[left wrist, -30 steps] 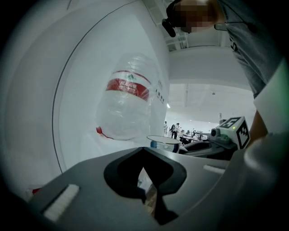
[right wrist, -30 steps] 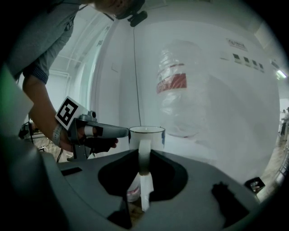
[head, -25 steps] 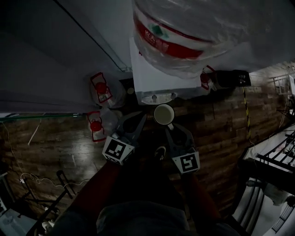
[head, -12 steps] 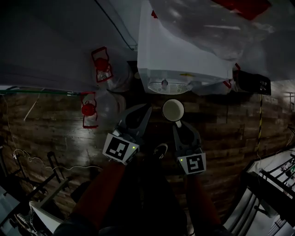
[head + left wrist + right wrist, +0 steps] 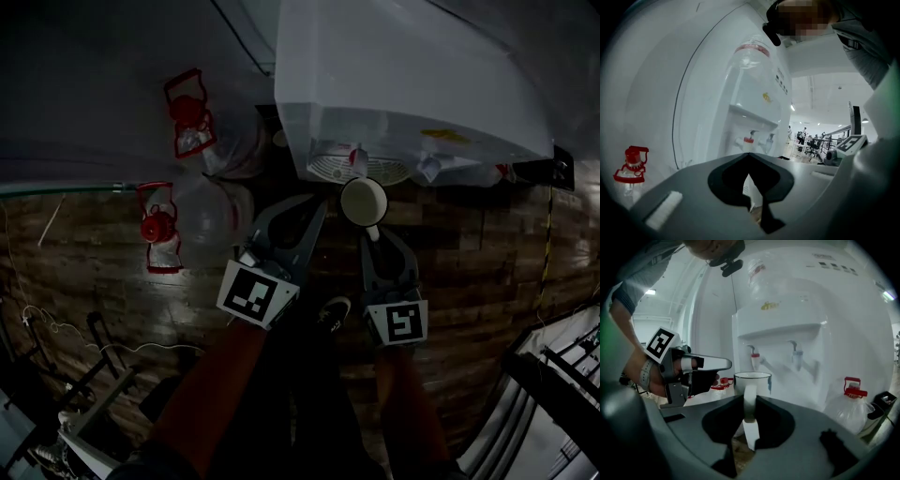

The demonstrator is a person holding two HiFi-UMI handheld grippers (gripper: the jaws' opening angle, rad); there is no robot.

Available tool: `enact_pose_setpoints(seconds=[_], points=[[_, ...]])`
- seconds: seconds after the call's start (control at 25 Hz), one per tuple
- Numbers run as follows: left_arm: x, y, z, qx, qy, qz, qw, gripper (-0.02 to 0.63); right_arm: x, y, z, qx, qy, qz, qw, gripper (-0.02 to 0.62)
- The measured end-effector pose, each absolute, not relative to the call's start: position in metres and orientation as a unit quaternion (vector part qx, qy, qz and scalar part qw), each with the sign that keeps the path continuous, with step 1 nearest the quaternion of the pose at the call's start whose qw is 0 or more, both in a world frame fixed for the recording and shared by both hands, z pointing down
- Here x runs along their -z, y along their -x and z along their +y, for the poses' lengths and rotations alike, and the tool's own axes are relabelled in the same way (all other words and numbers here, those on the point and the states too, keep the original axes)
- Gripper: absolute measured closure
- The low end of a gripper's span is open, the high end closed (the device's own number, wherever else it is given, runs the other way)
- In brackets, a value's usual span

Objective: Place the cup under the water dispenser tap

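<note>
Currently the white enamel mug with a dark rim [image 5: 364,200] hangs upright in the air, gripped by its handle between the jaws of the right gripper [image 5: 375,236]. In the right gripper view the jaws pinch the looped handle edge-on, with the mug body [image 5: 752,380] just beyond the tips. The mug sits in front of the white floor-standing water dispenser [image 5: 394,84], beside its round drip grille [image 5: 330,169]. Its rim is lower than the red-handled tap [image 5: 753,358] and left of the pale blue tap [image 5: 797,355]. How close it is to the red tap cannot be told. The left gripper [image 5: 314,208] is alongside, just left of the mug, with its jaws pressed together and empty. Two clear plastic jugs with red caps [image 5: 159,230] stand on the dark wooden plank floor [image 5: 94,272] left of the dispenser.
</note>
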State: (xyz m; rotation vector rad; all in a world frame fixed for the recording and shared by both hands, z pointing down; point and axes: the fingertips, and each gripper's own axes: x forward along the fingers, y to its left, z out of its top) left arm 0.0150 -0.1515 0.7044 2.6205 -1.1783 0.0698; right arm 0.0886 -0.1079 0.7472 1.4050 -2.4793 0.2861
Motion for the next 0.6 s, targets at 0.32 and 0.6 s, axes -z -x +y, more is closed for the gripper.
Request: enact_pose_setpoints(seconds=[0.32,0.6], points=[[-0.749,-0.019,-0.176,-0.014,-0.904,-0.404,0.14,0.598,-0.79,-0.082,-0.148,-0.083,-0.494,-0.854,0.139,0.531],[-0.775,-0.015,-0.185,-0.019,-0.901,-0.405,0.154,0.598,-0.815,-0.074,-0.166,-0.065,-0.492,-0.857,0.138,0.531]])
